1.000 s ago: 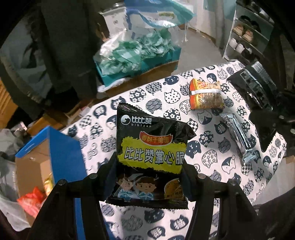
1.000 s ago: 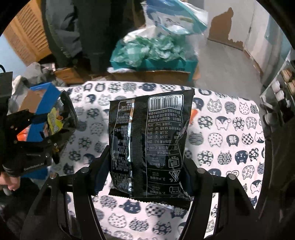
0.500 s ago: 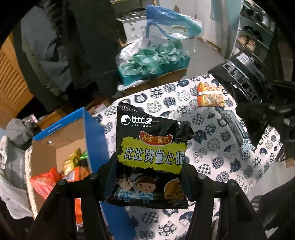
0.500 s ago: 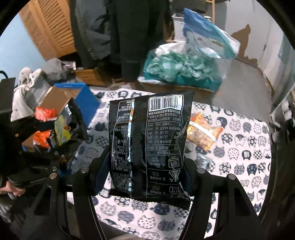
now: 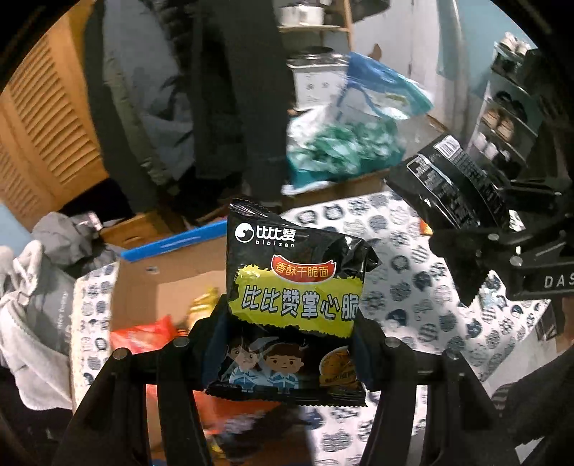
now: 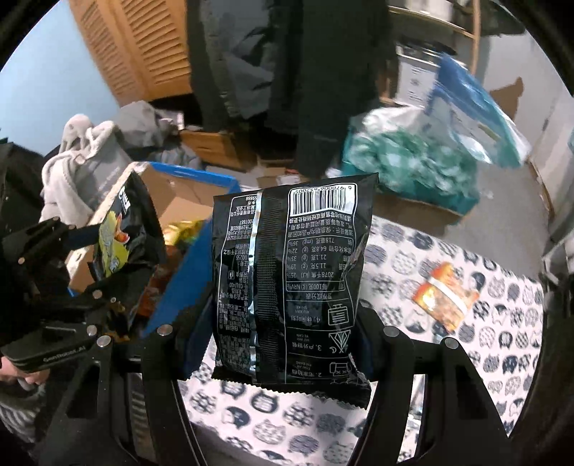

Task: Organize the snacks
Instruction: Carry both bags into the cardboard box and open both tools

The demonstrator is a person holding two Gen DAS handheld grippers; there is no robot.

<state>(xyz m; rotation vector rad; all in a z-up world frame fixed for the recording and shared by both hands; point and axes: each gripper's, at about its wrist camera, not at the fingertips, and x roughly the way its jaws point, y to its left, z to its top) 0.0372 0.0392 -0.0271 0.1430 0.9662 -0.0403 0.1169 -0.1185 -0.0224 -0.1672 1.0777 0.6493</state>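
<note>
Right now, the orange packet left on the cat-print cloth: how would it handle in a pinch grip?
The orange packet lies flat and thin, so probably light. Its glossy film looks slippery and likely crinkles under the pads. A flat pack on soft cat-print cloth may slide rather than lift.

Dim, crowded room. Far ahead and to the left, wooden louvered doors (image 6: 143, 46) beside a pale blue wall (image 6: 46, 79). Straight ahead, dark coats (image 5: 229, 89) hanging down. Below them on the floor, a flat cardboard box (image 6: 215, 147) and a heap of grey clothes (image 6: 89, 150). Ahead to the right, a wooden shelf (image 5: 323, 28) with a metal tin (image 5: 315, 75), then a shoe rack (image 5: 509, 118) with shoes at the far right. Grey floor (image 6: 502, 208) beyond a cat-print tablecloth (image 6: 412, 258) close underneath.
</note>
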